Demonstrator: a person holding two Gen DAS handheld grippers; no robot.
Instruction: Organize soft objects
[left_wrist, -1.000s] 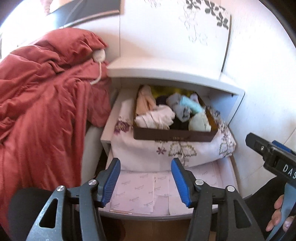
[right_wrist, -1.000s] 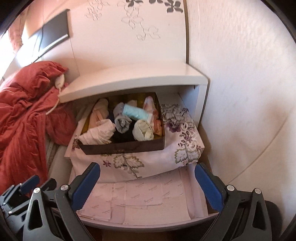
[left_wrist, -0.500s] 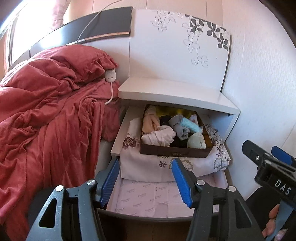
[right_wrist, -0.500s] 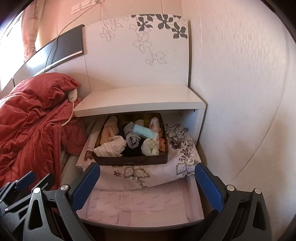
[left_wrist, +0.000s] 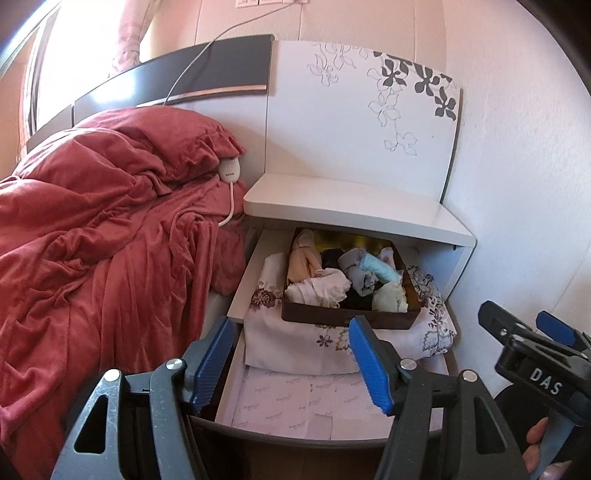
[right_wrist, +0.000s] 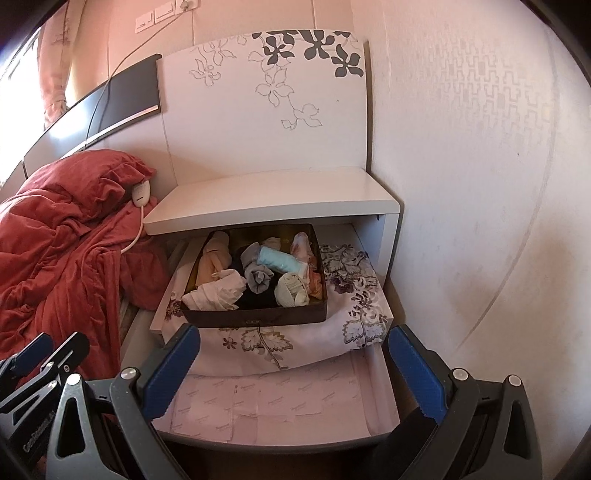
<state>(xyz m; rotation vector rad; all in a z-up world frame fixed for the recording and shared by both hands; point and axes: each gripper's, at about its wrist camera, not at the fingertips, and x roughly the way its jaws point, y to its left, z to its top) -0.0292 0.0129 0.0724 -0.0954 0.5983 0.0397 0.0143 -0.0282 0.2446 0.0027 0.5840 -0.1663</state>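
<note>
A dark brown box (left_wrist: 347, 319) (right_wrist: 255, 316) full of rolled soft clothes sits on a folded floral cloth (left_wrist: 295, 339) (right_wrist: 354, 310) inside the open nightstand drawer (left_wrist: 295, 437) (right_wrist: 280, 443). The rolls include a light blue one (right_wrist: 279, 260), a grey one (right_wrist: 258, 277) and a cream one (right_wrist: 291, 291). My left gripper (left_wrist: 291, 365) is open and empty, held back from the drawer front. My right gripper (right_wrist: 291, 373) is wide open and empty, also back from the drawer; it shows at the right edge of the left wrist view (left_wrist: 535, 350).
A red blanket and pillow (left_wrist: 92, 229) cover the bed on the left, with a white corded controller (left_wrist: 229, 170) beside the nightstand top (left_wrist: 351, 199). A wall (right_wrist: 480, 184) stands close on the right. Pink paper sheets (right_wrist: 266, 406) line the drawer front.
Both grippers have pulled back and up from the drawer, so the box looks smaller and more of the headboard and wall shows. Both stayed open.
</note>
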